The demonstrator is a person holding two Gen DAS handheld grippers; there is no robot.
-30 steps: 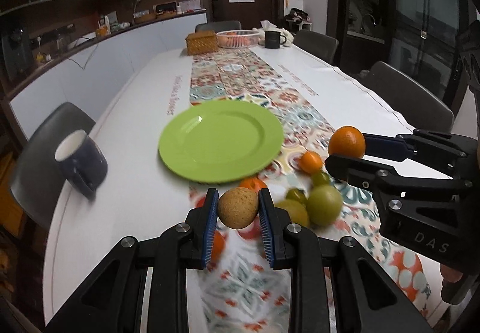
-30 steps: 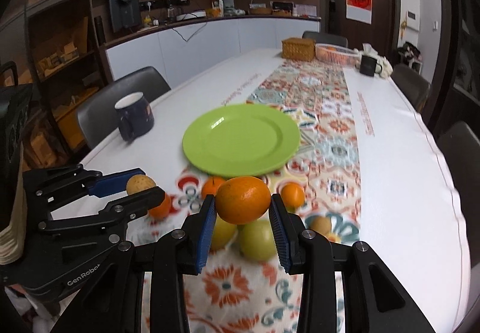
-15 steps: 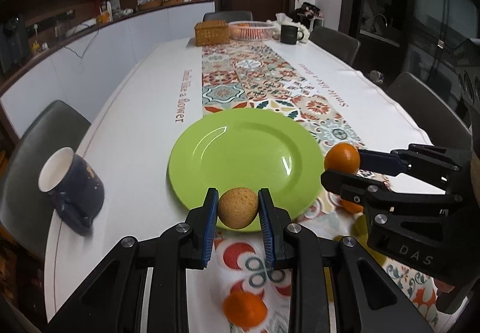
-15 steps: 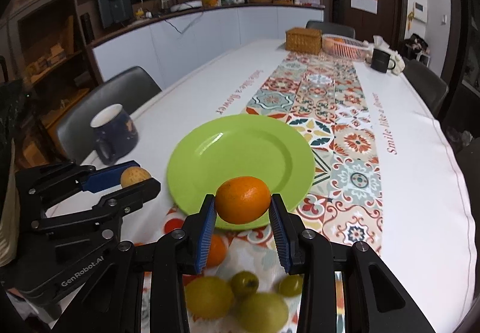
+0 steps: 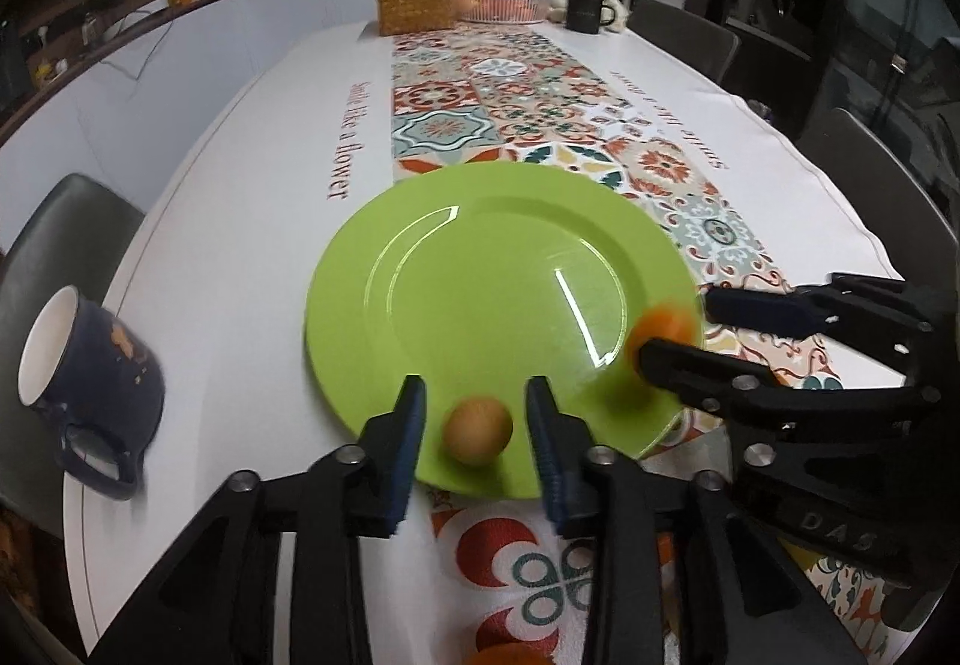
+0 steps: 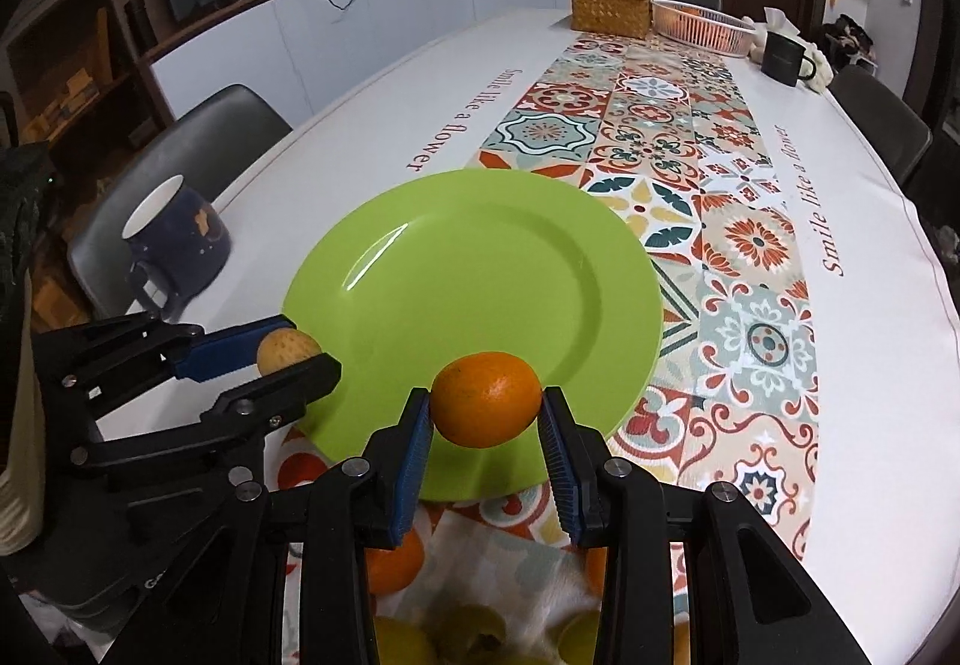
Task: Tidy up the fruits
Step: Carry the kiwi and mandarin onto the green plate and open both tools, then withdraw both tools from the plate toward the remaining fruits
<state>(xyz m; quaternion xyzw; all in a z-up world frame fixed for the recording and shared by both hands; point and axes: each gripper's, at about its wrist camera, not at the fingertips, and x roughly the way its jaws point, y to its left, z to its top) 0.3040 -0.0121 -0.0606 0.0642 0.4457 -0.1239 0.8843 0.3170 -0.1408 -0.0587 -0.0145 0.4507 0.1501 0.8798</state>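
Hovering over the near rim of the plate (image 5: 480, 293), the left gripper (image 5: 476, 392) has its jaws spread, with a narrow gap showing on each side of the brown fruit (image 5: 477, 431) between them. That fruit looks to be resting on the green plate just inside its near edge, slightly blurred. From the right wrist view the same fruit (image 6: 288, 350) sits between the left gripper's blue pad and its black finger, at the plate's left rim.

The right gripper (image 6: 486, 395) pinches the orange (image 6: 486, 402), both blue pads pressed against its sides, and holds it above the near edge of the plate (image 6: 480, 269). In the left wrist view the orange (image 5: 663, 329) is a blur between the right gripper's fingers, over the plate's right rim.

The plate lies partly on the white table (image 5: 240, 245) and partly on the patterned runner (image 6: 750, 245). A dark blue mug (image 5: 90, 383) stands on the table to the plate's left, well apart from it, handle toward the cameras. On the runner under the right gripper lie a second orange (image 6: 393, 557) and some yellow-green fruits (image 6: 480, 635), blurred and partly hidden by the fingers. At the far end stand a woven box (image 6: 609, 8), a white basket (image 6: 702, 29) and a black mug (image 6: 786, 59)
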